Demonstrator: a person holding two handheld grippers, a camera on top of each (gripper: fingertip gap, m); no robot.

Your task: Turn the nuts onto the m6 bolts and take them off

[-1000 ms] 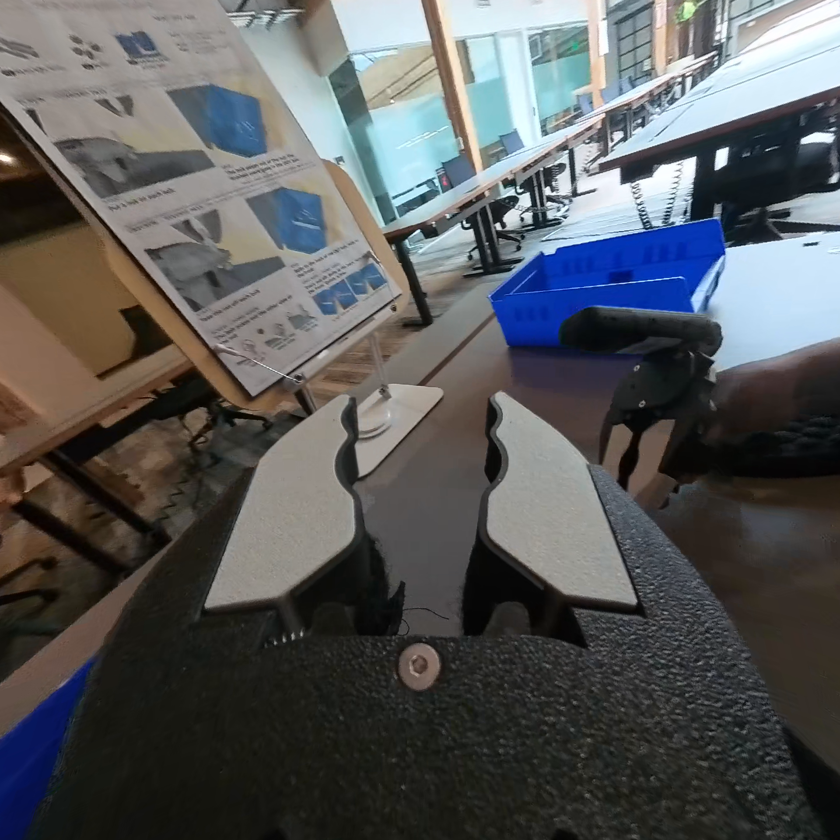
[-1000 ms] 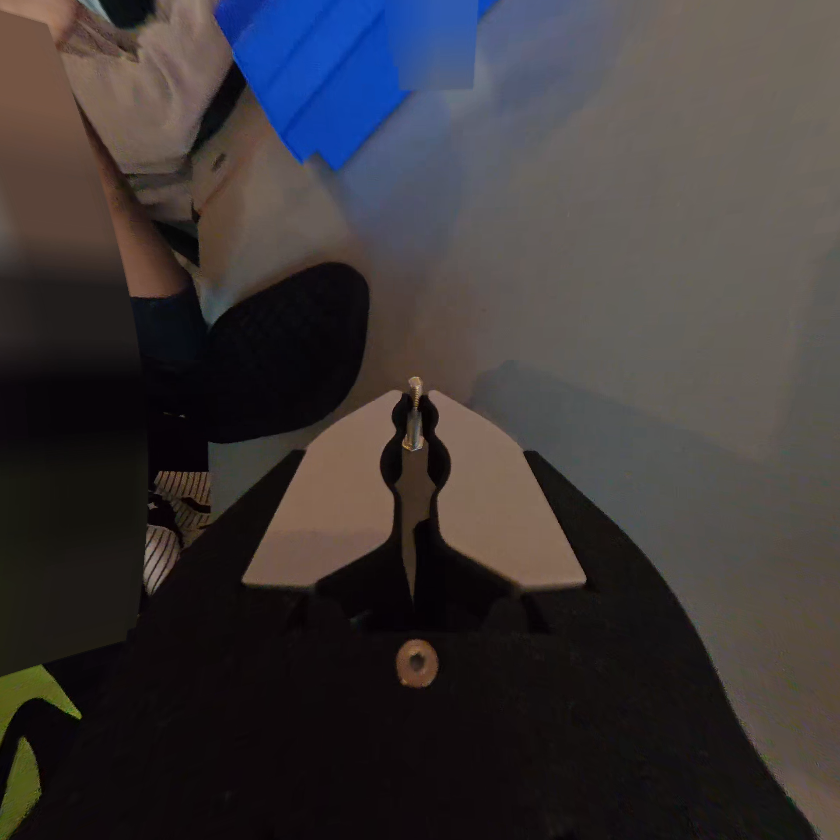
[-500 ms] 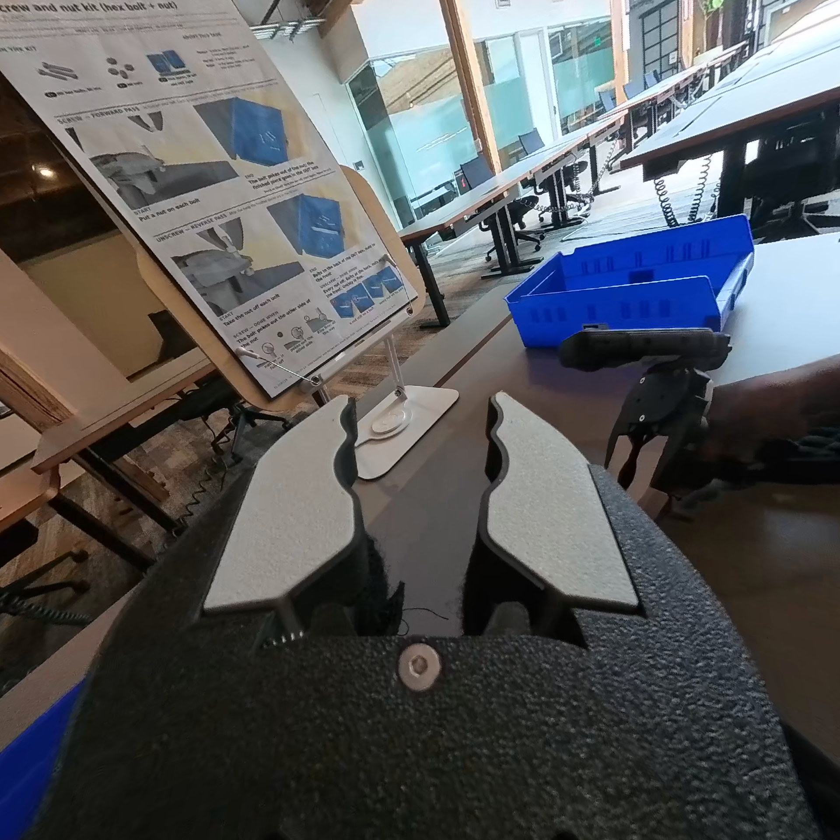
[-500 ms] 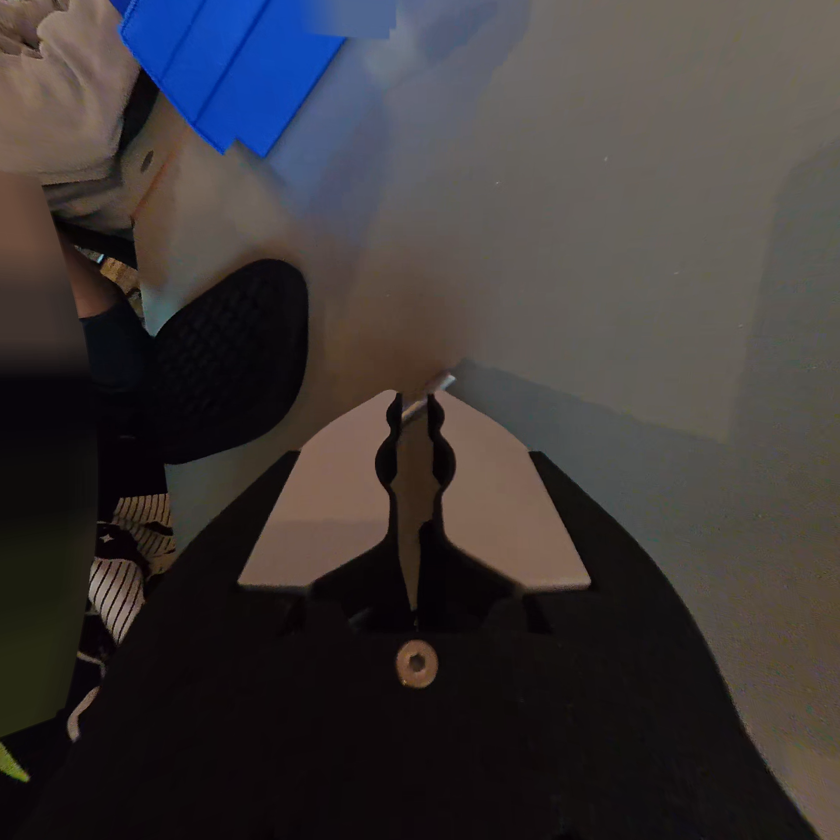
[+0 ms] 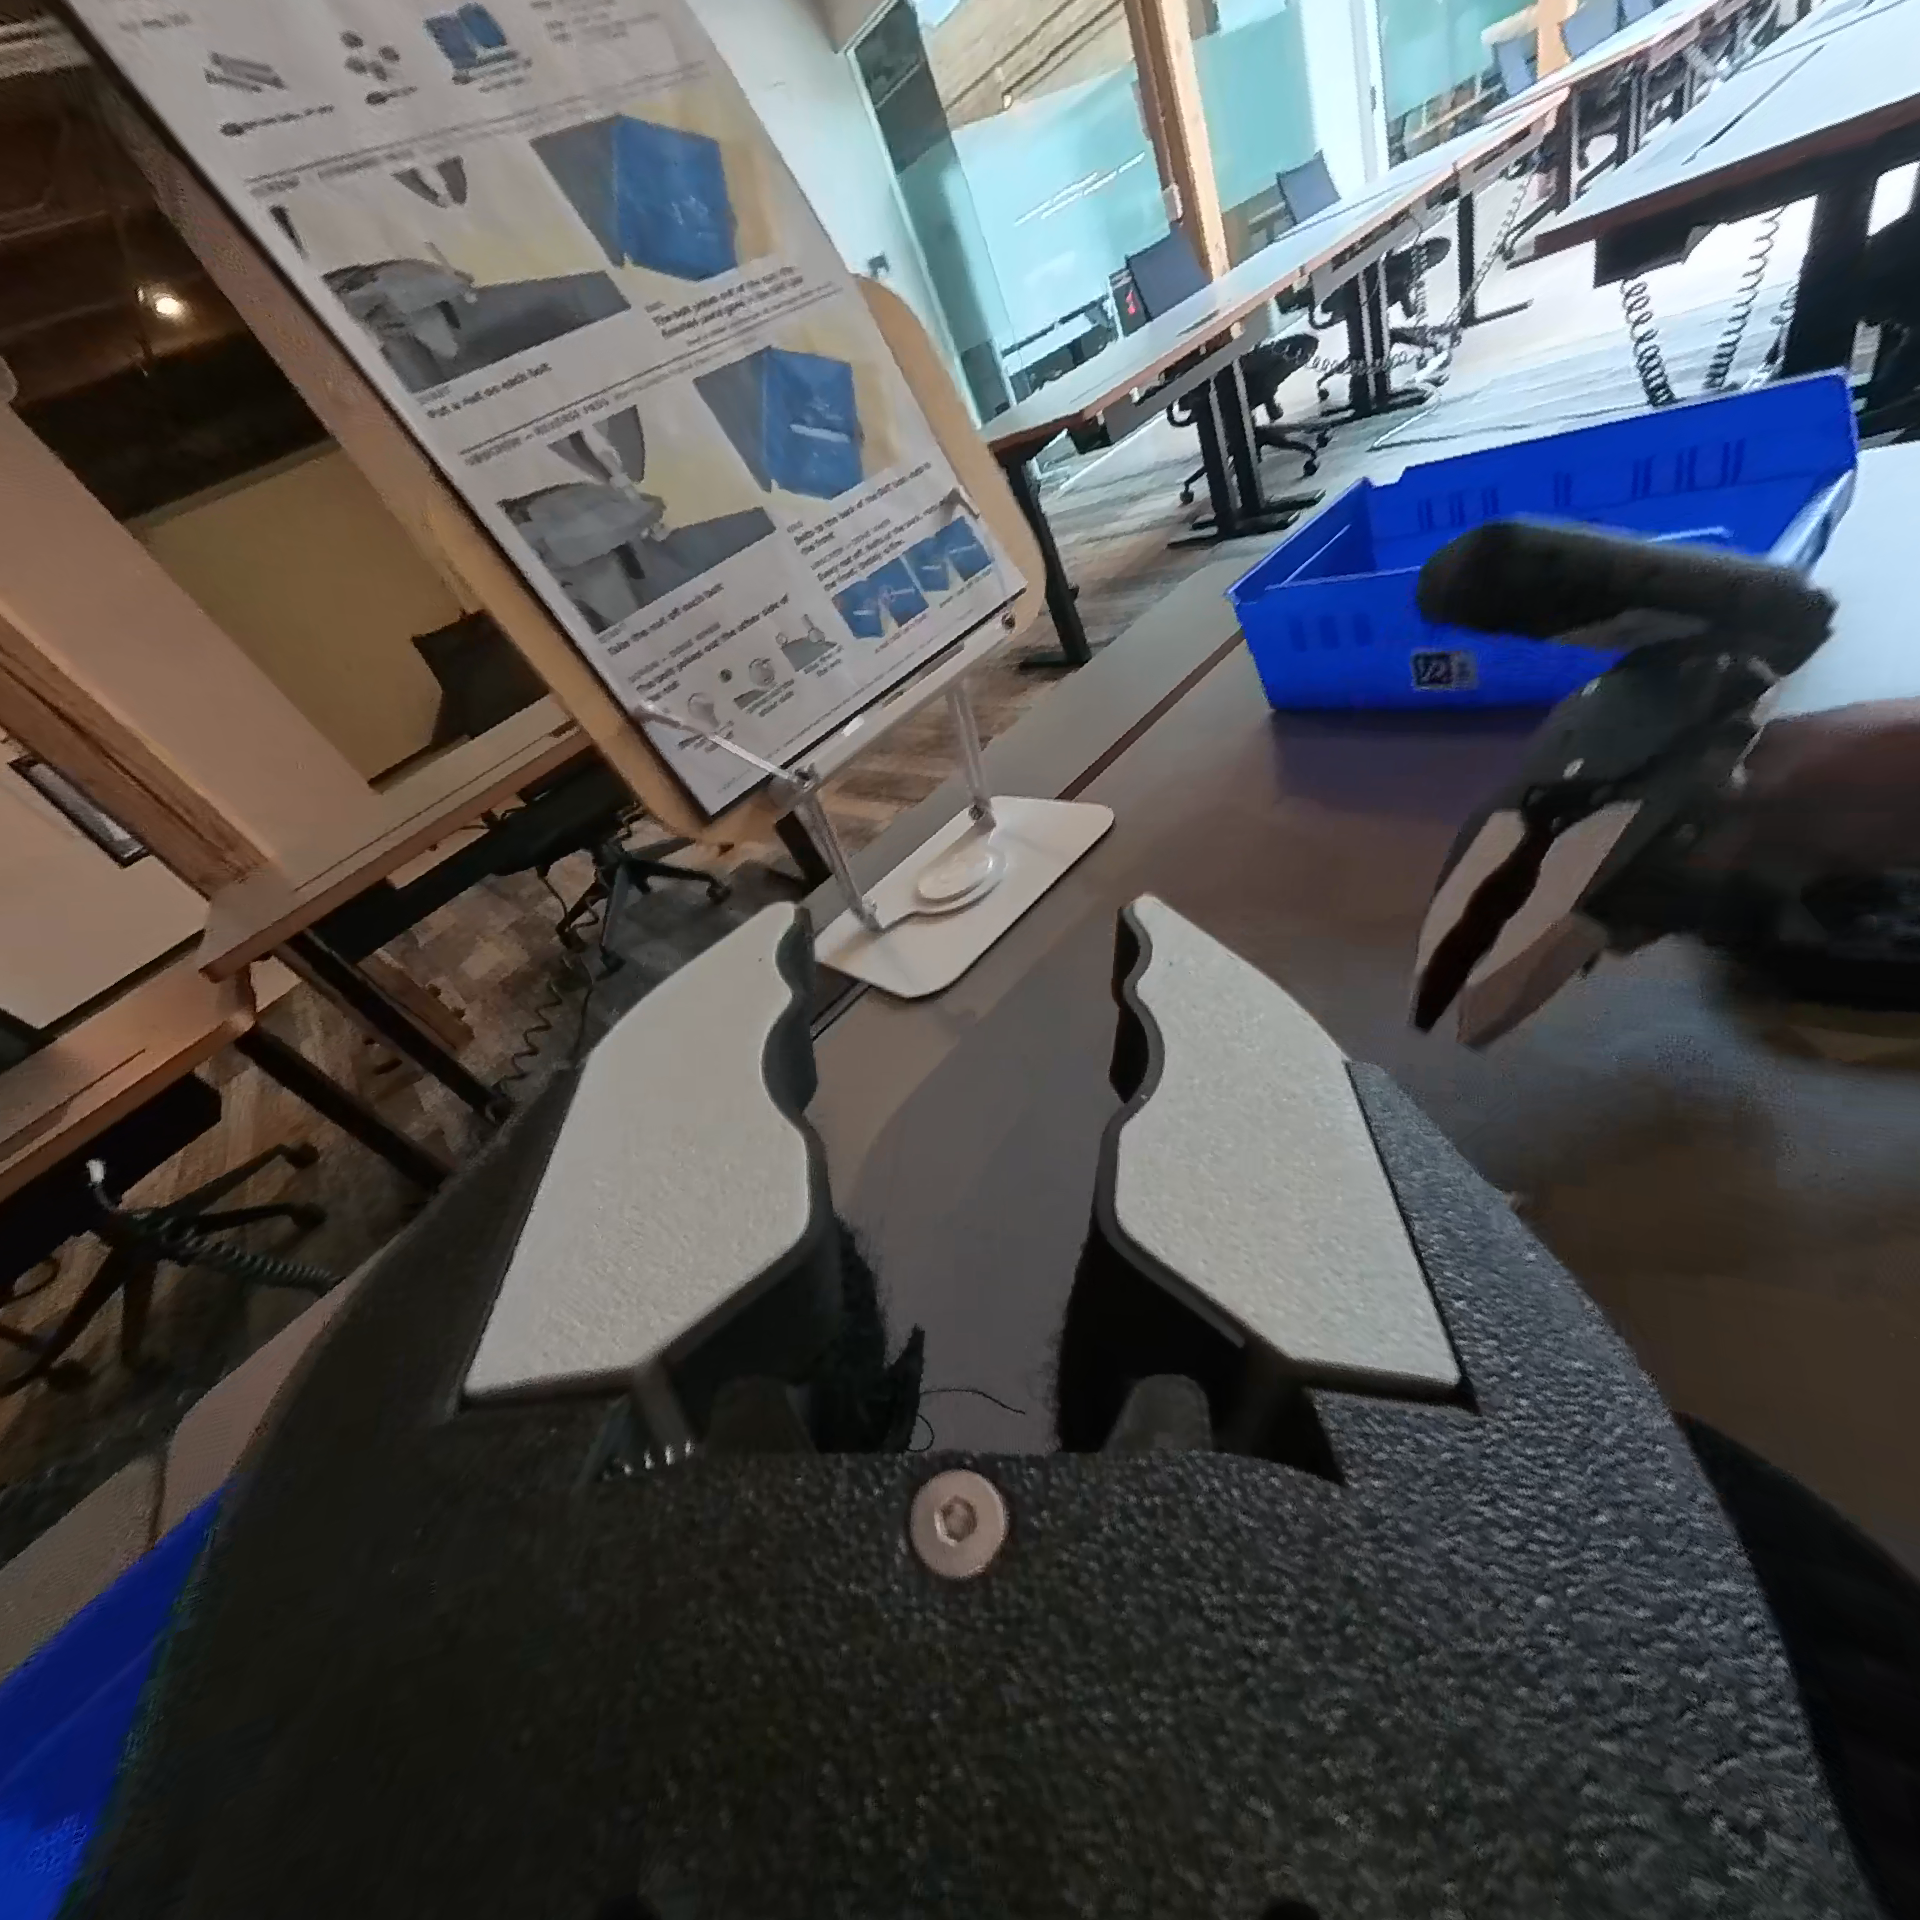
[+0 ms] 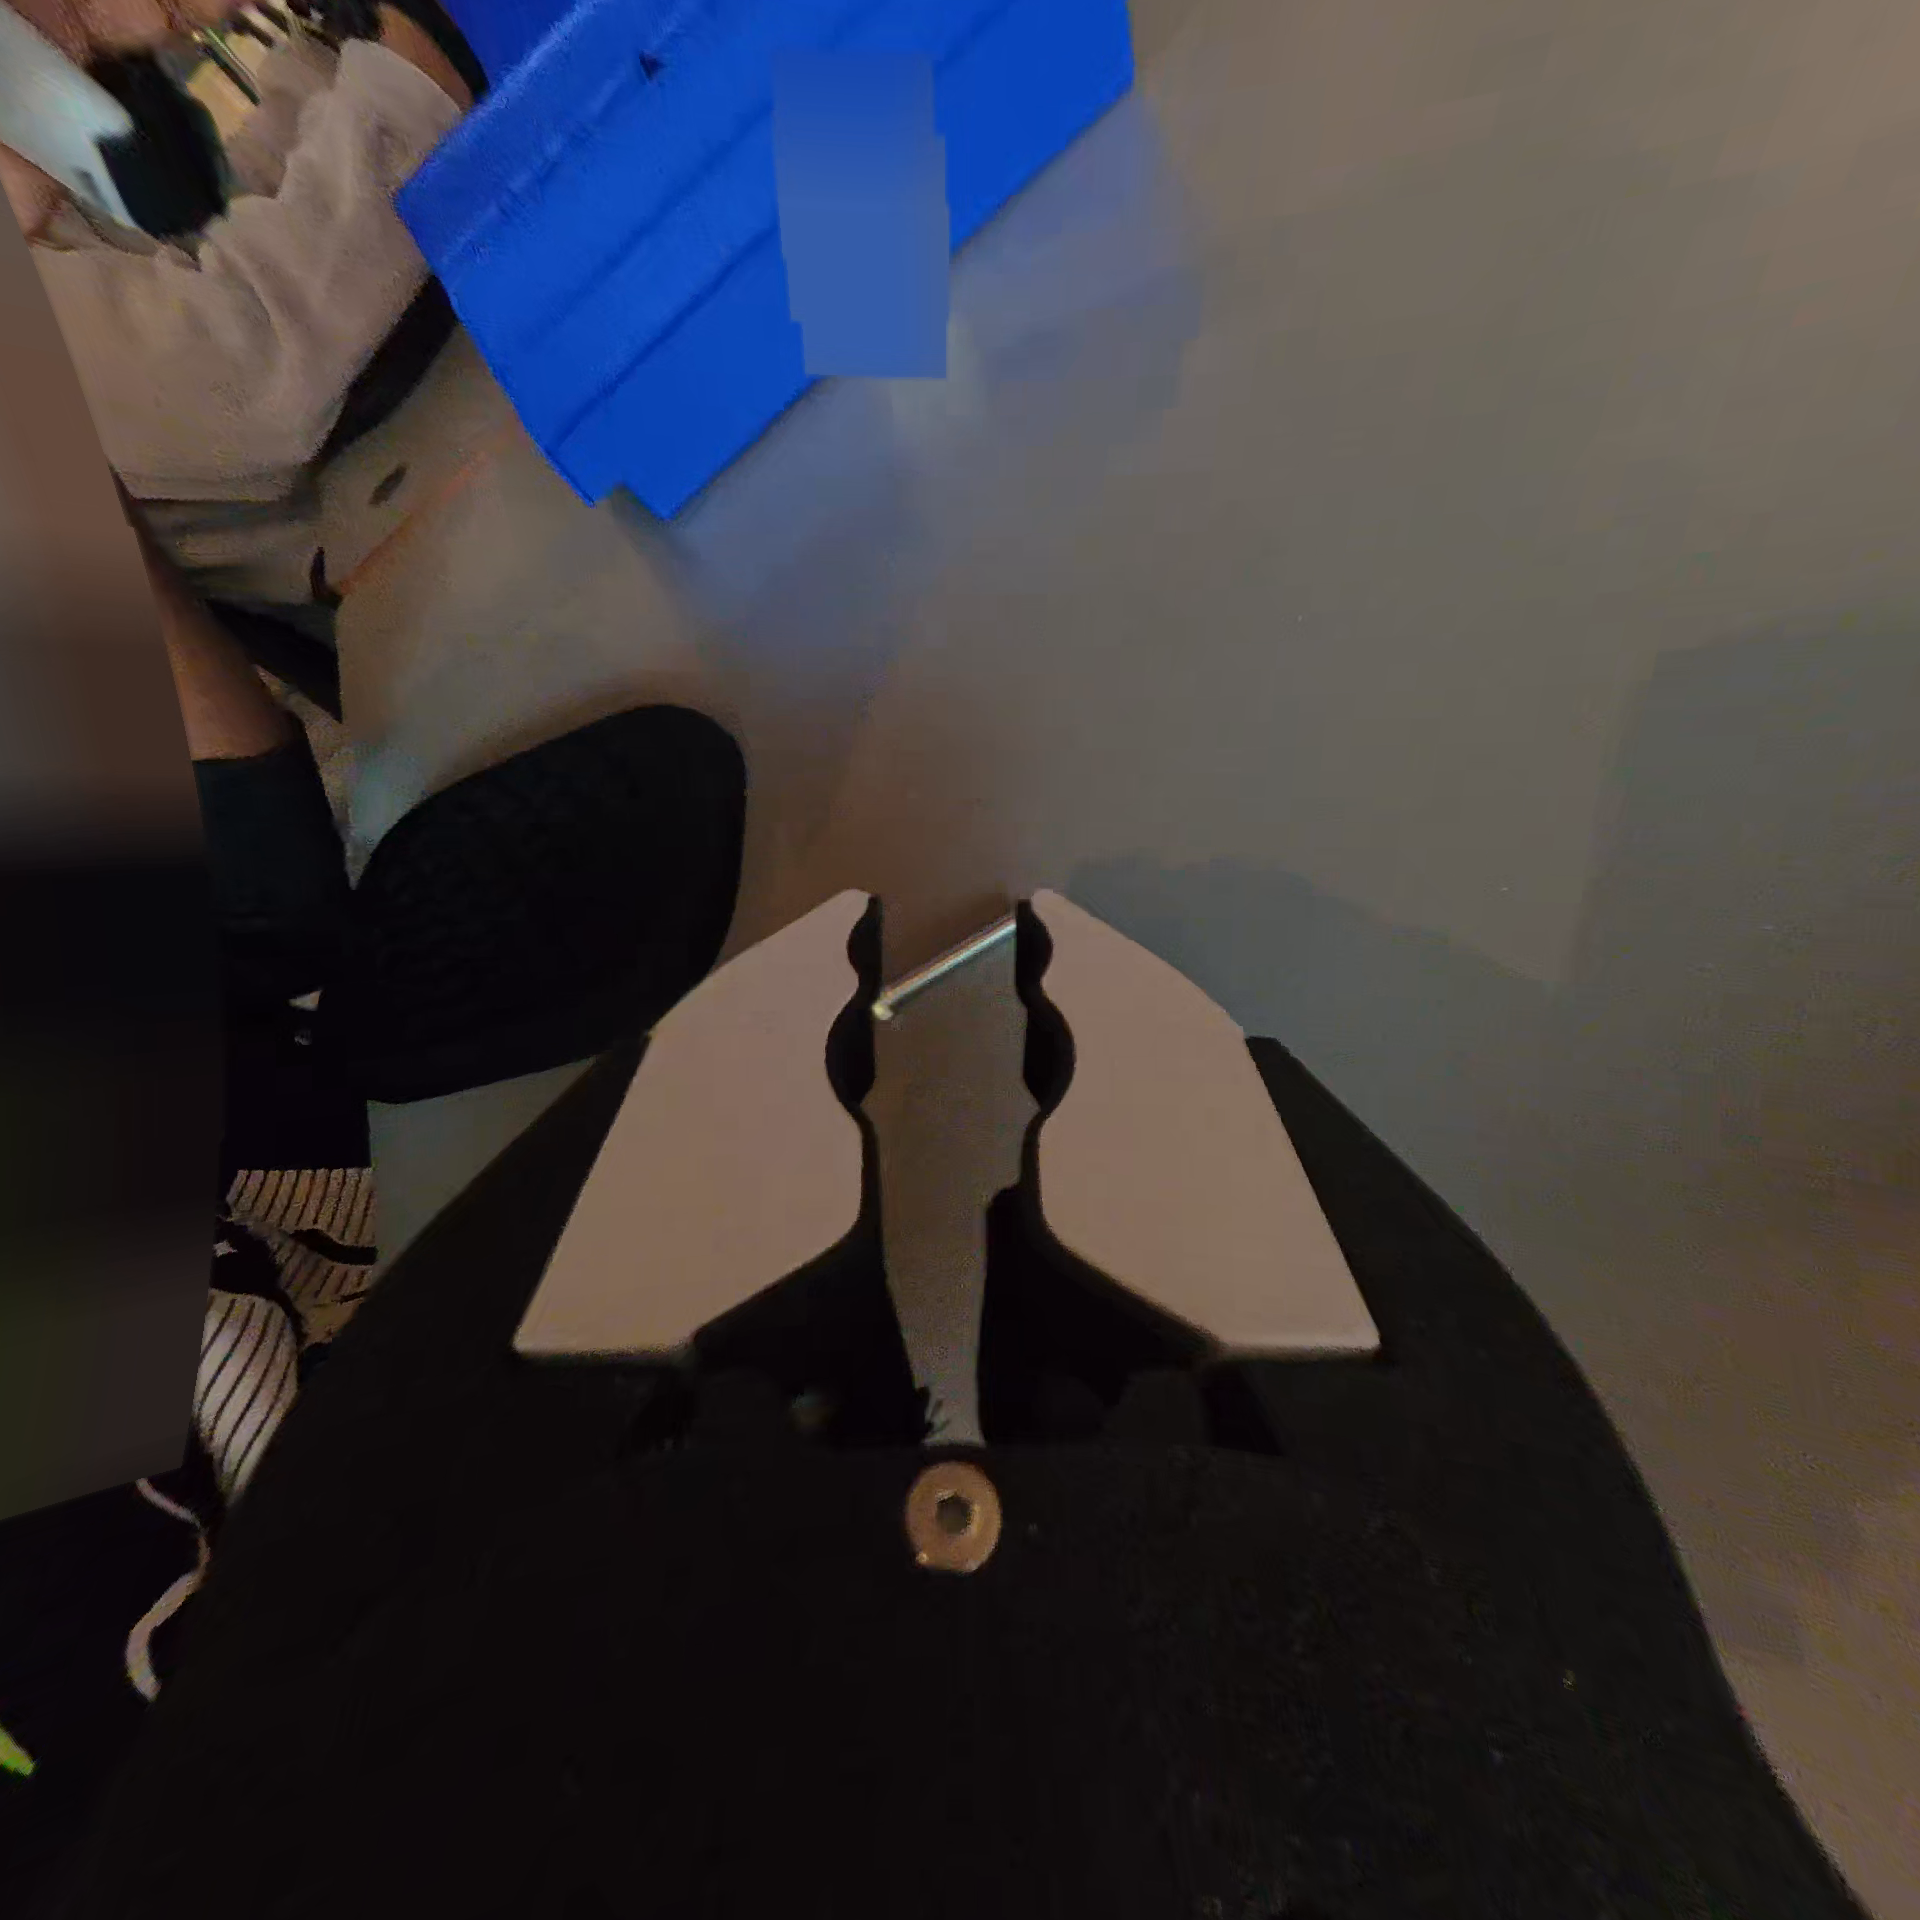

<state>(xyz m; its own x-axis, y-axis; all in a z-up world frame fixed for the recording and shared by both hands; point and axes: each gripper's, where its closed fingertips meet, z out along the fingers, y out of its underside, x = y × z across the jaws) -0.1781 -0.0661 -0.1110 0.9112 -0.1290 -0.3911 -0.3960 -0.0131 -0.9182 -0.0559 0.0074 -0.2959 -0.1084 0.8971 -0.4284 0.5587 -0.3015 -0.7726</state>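
Note:
My right gripper (image 6: 948, 904) has its jaws apart over the grey table (image 6: 1455, 520). A silver bolt (image 6: 945, 966) lies slantwise in the gap between the fingertips, its head near the left pad (image 6: 748, 1091) and its tip near the right pad. The pads do not press on it. The right gripper also shows in the left wrist view (image 5: 1455, 1023), raised above the table with its fingers parted. My left gripper (image 5: 961, 914) is wide open and empty above the dark table (image 5: 1247, 831). No nut is visible.
A blue bin (image 5: 1351, 644) stands at the far right of the table, and another blue bin (image 6: 644, 270) shows in the right wrist view. An instruction sheet on a stand (image 5: 582, 312) with a white base (image 5: 966, 883) stands ahead. A person's arm (image 5: 1818, 790) holds the right gripper. Spacing between my two grippers at the tips: around 25 cm.
My right gripper was shut on the upright bolt a second ago; its jaws have opened and the bolt has tipped over to lie slantwise between them. The left gripper stayed open and tilted slightly.

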